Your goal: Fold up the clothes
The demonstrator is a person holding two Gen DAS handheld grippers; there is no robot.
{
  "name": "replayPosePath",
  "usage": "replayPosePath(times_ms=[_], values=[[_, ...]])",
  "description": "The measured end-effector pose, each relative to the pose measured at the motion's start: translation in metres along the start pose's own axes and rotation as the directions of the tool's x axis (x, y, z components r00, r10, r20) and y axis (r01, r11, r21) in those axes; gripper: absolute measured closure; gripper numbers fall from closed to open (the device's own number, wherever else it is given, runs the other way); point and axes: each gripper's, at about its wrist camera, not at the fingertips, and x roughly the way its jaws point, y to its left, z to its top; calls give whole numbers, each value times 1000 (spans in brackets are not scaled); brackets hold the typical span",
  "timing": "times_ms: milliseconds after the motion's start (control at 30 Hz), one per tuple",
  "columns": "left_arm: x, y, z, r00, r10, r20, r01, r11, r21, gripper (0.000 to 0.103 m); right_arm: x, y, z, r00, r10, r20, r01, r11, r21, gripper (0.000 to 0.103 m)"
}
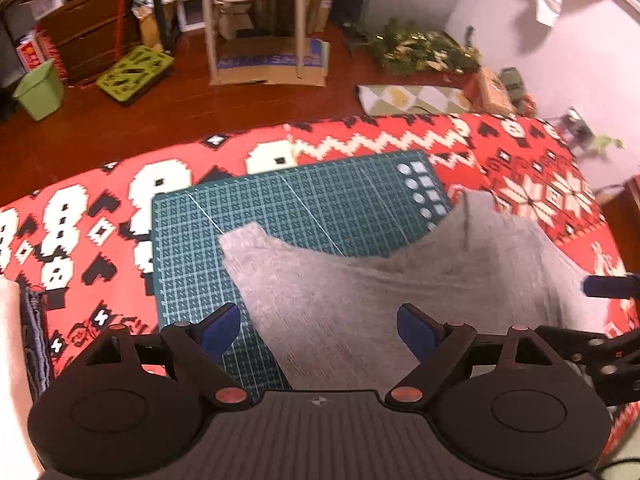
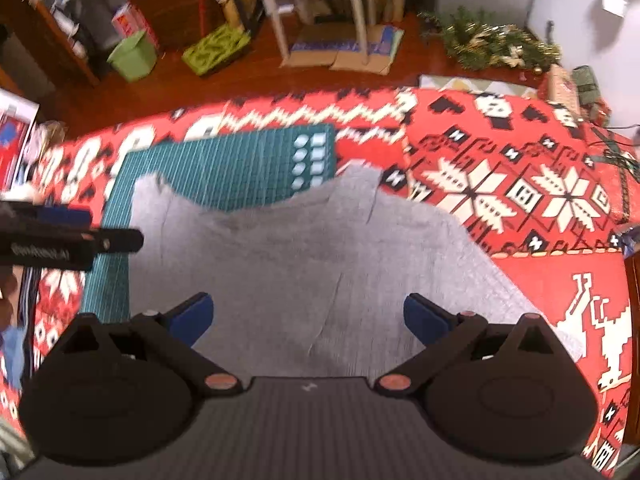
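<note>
Your left gripper [image 1: 318,330] hangs above the near left part of the grey garment [image 1: 360,292], its jaws spread wide and holding nothing. One blue pad [image 1: 218,330] sits over the green cutting mat [image 1: 280,204]; the other is over the cloth.

Your right gripper [image 2: 308,316] hangs above the garment [image 2: 300,264] nearer its middle, jaws likewise wide apart and empty.

The garment lies spread flat, sleeveless with a scooped neckline that faces away from you. Its left half rests on the mat [image 2: 240,164]; its right half extends off the mat onto the red patterned cloth [image 2: 520,184]. A faint crease runs down the fabric between the right pads. In the right wrist view the left gripper [image 2: 70,236] enters from the left edge, beside the garment's left shoulder strap; the frame is blurred there, so contact with the cloth cannot be judged.

The red cloth [image 1: 100,216] covers the counter beneath the mat. Beyond it lie a wooden floor, a green bin [image 1: 40,92], a white stand [image 1: 256,20] on flattened cardboard, and greenery [image 1: 428,50] by the wall.
</note>
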Motion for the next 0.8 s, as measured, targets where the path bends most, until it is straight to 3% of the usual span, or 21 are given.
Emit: replayPosePath(times_ms=[133, 267, 333, 467, 667, 800], values=[[1, 1, 5, 997, -43, 69, 47, 998, -47, 18, -1, -5, 6, 996, -72, 45, 71, 997, 14, 1], [6, -2, 11, 996, -43, 79, 49, 997, -66, 18, 1, -10, 12, 995, -85, 48, 83, 996, 35, 1], [8, -4, 13, 996, -49, 71, 54, 996, -67, 17, 2, -13, 14, 996, -80, 41, 77, 995, 64, 1], [13, -7, 13, 992, -125, 30, 128, 988, -92, 17, 4, -15, 11, 995, -97, 30, 96, 994, 57, 0], [3, -20, 5, 989, -145, 17, 146, 988, -42, 12, 2, -18, -1, 995, -98, -3, 98, 995, 30, 0], [1, -18, -3, 981, -186, -58, 175, 973, -154, 9, -6, -30, -14, 996, -69, -48, 73, 994, 76, 0]])
